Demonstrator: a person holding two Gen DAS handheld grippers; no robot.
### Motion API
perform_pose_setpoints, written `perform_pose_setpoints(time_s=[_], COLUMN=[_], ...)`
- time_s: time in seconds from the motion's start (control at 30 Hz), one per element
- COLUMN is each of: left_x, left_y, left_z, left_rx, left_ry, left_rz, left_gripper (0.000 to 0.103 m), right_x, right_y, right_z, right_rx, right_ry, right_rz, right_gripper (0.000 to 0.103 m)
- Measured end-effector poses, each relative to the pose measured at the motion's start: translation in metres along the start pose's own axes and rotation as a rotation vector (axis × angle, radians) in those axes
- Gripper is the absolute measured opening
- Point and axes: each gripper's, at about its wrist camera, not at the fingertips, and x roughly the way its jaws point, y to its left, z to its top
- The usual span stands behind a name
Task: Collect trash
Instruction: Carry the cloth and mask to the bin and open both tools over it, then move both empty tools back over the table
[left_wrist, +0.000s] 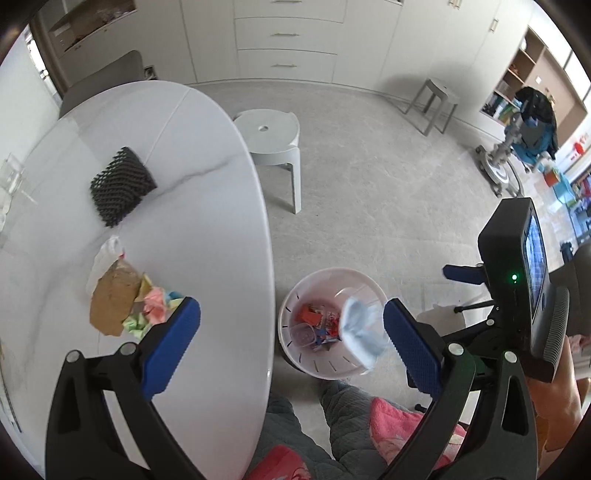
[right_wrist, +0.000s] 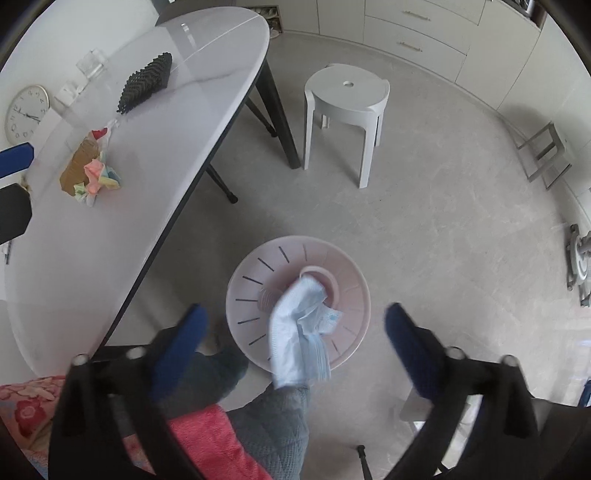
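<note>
- No brand, label or printed word can be read on anything; the only readable marks are the numerals on a round wall clock (right_wrist: 26, 113) at the left of the right wrist view.
- The left gripper (left_wrist: 291, 325) has its blue pads spread wide with nothing between them; one finger hangs over the table's near edge, the other over the floor.
- The right gripper (right_wrist: 295, 332) also stands wide open; a crumpled pale-blue face mask (right_wrist: 301, 328) sits apart from both pads, blurred, over the mouth of the bin (right_wrist: 351, 291).
- That white bin, slotted around its wall, stands on the floor just beside the table's edge; red and clear scraps (left_wrist: 317, 325) lie in its bottom.
- More trash lies in a pile (left_wrist: 122, 302) near the table's (left_wrist: 207, 229) near edge: a torn brown paper piece, crumpled pink, green and yellow notes, a white wrapper.
- A black ridged foam block (left_wrist: 122, 186) lies further in, well apart from the pile.
- The table is an oval white top with faint grey veining on dark legs.
- The floor is pale grey; a white plastic stool (right_wrist: 347, 107) stands beyond the bin, a metal-framed stool (left_wrist: 434, 103) near white drawer cabinets.
- The person's grey quilted legs and red-pink cloth show at the bottom.
</note>
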Motion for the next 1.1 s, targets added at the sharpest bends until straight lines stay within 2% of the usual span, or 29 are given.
perform_pose_setpoints(time_s=[0.4,0.67,0.8,0.93,1.1], left_x=[-0.006,-0.005,0.000,0.016,0.029], left_y=[0.023,0.049,0.073,0.106,0.142], left_z=[-0.008,-0.011,-0.015,-0.020,-0.026], left_rx=[-0.061,-0.092,-0.080,-0.085,-0.071], left_ry=[-0.011,-0.030,-0.071,-0.059,-0.063], left_rz=[0.036,0.079,0.104,0.123,0.110], left_gripper=[0.095,0.095,0.095,0.095,0.095], right_x=[-0.014,-0.019,-0.023,-0.030,-0.036], right_y=[-0.001,0.013,0.024,0.038,0.061], right_z=[0.016,0.030,0.043,0.062,0.086], right_rx=[0.021,-0.003,-0.029,-0.055,-0.088], right_ry=[-0.029,-0.046,-0.061,-0.088,-0.118], right_rz=[-0.023,-0.017,-0.008,0.009,0.038], right_gripper=[0.100,0.100,0.100,0.100,0.100])
